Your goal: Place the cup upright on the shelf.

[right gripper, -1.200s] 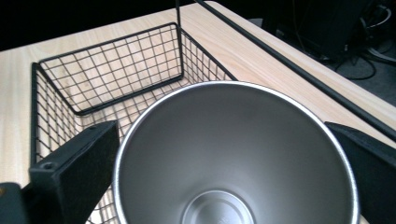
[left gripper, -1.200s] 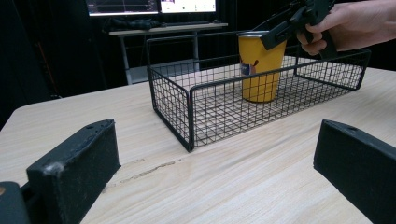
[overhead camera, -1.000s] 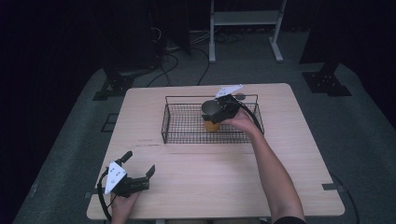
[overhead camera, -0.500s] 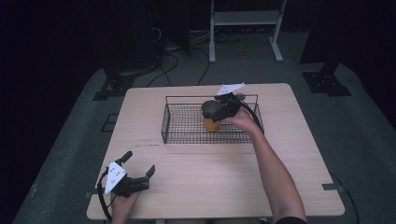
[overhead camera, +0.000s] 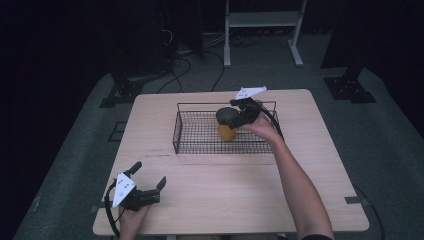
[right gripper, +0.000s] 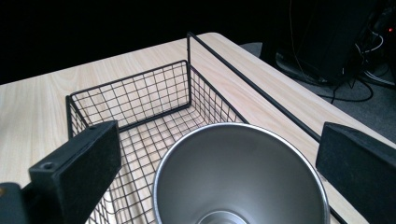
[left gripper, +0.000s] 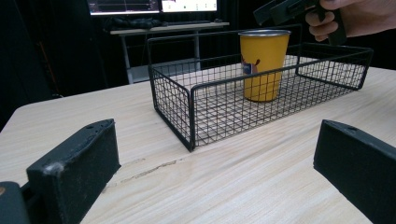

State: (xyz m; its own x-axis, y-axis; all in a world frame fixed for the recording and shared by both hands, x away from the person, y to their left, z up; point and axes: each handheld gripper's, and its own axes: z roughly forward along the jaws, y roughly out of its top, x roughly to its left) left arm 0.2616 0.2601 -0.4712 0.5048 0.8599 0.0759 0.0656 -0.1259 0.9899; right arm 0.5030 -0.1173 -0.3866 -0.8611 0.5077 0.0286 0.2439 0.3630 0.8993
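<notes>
While the high view looks down on the wooden table (overhead camera: pixel 235 195), the wire basket (overhead camera: pixel 200 135) sits at its far middle with a yellow cup (overhead camera: pixel 226 132) standing upright inside, toward the basket's right half; the right gripper (overhead camera: pixel 239 114) hangs just above the cup's rim, and the left gripper (overhead camera: pixel 149 184) rests at the near left corner, jaws spread and holding nothing. From the left gripper view, the cup (left gripper: pixel 263 65) stands on the basket (left gripper: pixel 196 100) floor with a small printed emblem on its side, too small to read, and the right gripper (left gripper: pixel 292 8) is poised above and to its right, apart from the rim; no other writing is legible. Looking along the right gripper view, both black jaws stand wide on either side of the cup's steel mouth (right gripper: pixel 240 172), not touching it, so this gripper is released. My judgement is that the step in hand is either letting go of the cup in the basket or closing in to take it; which cannot be told. Next, a lift clear of the basket wall would be needed.
</notes>
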